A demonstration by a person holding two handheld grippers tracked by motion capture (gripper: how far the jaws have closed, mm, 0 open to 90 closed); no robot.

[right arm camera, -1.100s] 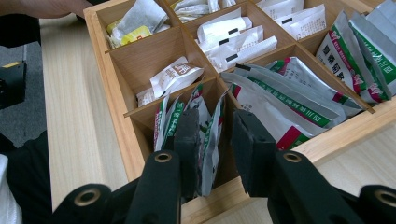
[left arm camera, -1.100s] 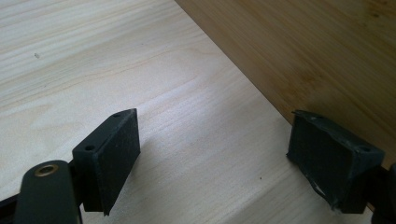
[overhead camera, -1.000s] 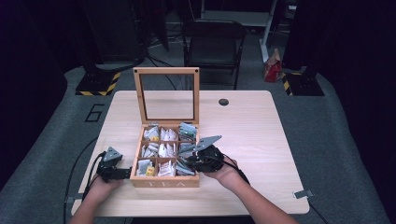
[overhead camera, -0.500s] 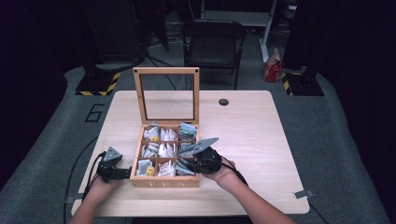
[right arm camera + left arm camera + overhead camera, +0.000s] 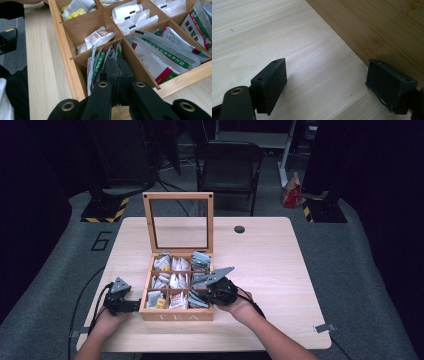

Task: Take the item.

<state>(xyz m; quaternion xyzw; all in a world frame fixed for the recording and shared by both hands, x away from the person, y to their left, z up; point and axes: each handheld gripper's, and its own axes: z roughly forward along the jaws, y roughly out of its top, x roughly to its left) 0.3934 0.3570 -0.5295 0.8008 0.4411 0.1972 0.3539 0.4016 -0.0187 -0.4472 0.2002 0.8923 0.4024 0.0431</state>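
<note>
A wooden tea box (image 5: 176, 314) stands open near the table's front edge, its glass lid (image 5: 178, 222) upright. Its compartments hold several tea sachets. My right gripper (image 5: 200, 296) reaches into the front right compartment. In the right gripper view its jaws (image 5: 117, 62) are pressed together among green-and-white sachets (image 5: 96, 65), and one sachet's edge runs down between the tips. My left gripper (image 5: 134, 306) rests on the table against the box's left wall. The left gripper (image 5: 332, 85) is open and holds nothing, with one jaw close to the box wall (image 5: 387, 30).
The table (image 5: 270, 265) has a round cable hole (image 5: 239, 229) at the back. A folding chair (image 5: 227, 165) stands behind the table. Other compartments hold white sachets (image 5: 135, 16) and larger silver packets (image 5: 162, 50). Bare table wood lies to the right of the box.
My right gripper has shifted slightly left and deeper into the front right compartment. The left gripper has stayed beside the box.
</note>
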